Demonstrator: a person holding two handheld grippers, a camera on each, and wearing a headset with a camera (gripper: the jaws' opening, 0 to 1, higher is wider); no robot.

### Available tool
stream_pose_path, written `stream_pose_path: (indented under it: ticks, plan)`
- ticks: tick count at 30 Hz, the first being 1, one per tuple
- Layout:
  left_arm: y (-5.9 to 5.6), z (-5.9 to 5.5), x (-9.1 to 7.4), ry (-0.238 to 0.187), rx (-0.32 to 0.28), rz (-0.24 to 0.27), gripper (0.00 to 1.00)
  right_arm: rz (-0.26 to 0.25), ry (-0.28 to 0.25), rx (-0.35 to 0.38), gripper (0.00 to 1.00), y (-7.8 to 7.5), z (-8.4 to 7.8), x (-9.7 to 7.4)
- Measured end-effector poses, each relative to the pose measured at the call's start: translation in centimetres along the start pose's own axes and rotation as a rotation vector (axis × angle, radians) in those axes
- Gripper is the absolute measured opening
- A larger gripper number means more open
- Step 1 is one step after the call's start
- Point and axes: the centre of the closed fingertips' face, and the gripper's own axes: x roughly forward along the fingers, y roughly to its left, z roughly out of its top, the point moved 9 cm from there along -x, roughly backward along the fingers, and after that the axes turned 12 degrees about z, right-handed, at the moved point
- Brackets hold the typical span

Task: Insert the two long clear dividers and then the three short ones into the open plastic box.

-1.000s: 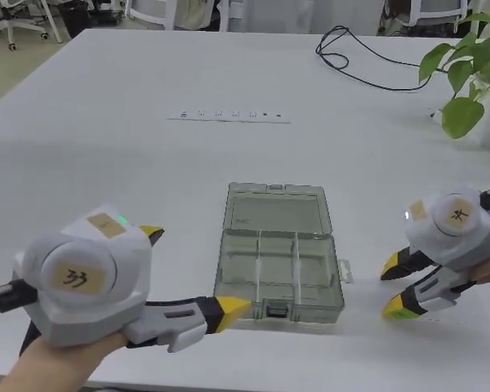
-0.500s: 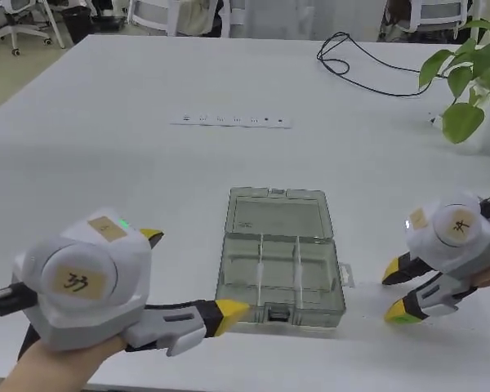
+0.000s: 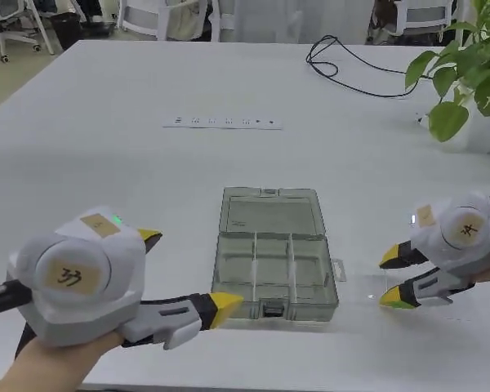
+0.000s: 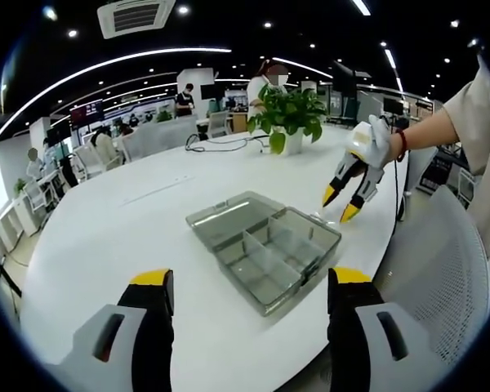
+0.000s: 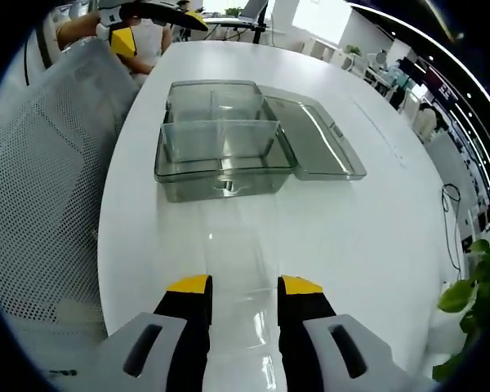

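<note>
Near left of the plastic box (image 3: 229,294): left gripper (image 3: 188,269), jaws spread wide, empty. Right of it: right gripper (image 3: 390,278), jaws partly spread, empty.

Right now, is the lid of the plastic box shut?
No, the lid lies folded back flat on the table, leaving the plastic box open on top.

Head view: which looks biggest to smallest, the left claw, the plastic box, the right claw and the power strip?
left claw, though it's nearest the camera
plastic box
right claw
power strip, farthest away
</note>
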Motion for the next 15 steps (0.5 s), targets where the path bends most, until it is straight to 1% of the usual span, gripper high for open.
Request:
stream_pose_path:
  ticks: [2, 3, 7, 9, 11, 15]
  plan:
    - [-0.1, 0.0, 0.0, -0.006, -0.019, -0.008, 0.76, -0.043, -0.020, 0.001, 0.32, -0.2, 0.1, -0.4]
    - [-0.1, 0.0, -0.1, -0.012, -0.029, -0.013, 0.75, -0.055, -0.033, -0.002, 0.32, -0.2, 0.3, -0.6]
    - [-0.4, 0.0, -0.2, -0.027, -0.063, -0.032, 0.71, -0.107, -0.080, -0.020, 0.32, 0.2, 1.9, -1.8]
    - [-0.5, 0.1, -0.2, -0.037, -0.074, -0.039, 0.69, -0.126, -0.099, -0.036, 0.32, 0.4, 2.8, -2.2]
    - [-0.6, 0.1, -0.2, -0.047, -0.091, -0.049, 0.67, -0.144, -0.115, -0.057, 0.32, 0.4, 3.1, -2.1]
    - [-0.8, 0.2, -0.3, -0.064, -0.123, -0.069, 0.63, -0.154, -0.146, -0.106, 0.32, 0.9, 5.1, -2.7]
